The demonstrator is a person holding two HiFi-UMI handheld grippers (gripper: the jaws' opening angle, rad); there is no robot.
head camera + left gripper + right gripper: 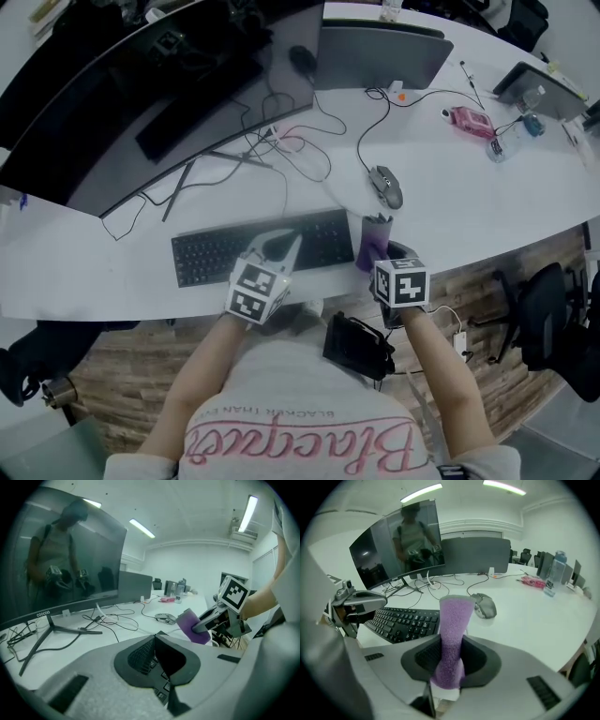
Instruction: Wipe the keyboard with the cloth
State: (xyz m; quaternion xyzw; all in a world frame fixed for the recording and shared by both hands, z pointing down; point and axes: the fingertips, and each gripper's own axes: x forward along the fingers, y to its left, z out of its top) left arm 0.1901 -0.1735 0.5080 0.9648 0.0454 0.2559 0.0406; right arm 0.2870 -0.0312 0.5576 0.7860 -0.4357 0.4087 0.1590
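The person wears a pale grey short-sleeved T-shirt (pixel 300 403) with large pink script lettering and a small line of dark print beside it, forearms bare. The left gripper (pixel 279 246) and right gripper (pixel 380 251) have smooth pale grey bodies with dark ribbed pads (pixel 140 656), and each carries a white cube (pixel 401 281) printed with black square markers

Stuff I can't see

Head view: my left gripper (pixel 281 247) covers the middle of the keyboard (pixel 206 255), the bottom of the cloth (pixel 372 239) disappears under the right gripper (pixel 451 654), and the monitor (pixel 141 103) runs off the top edge.
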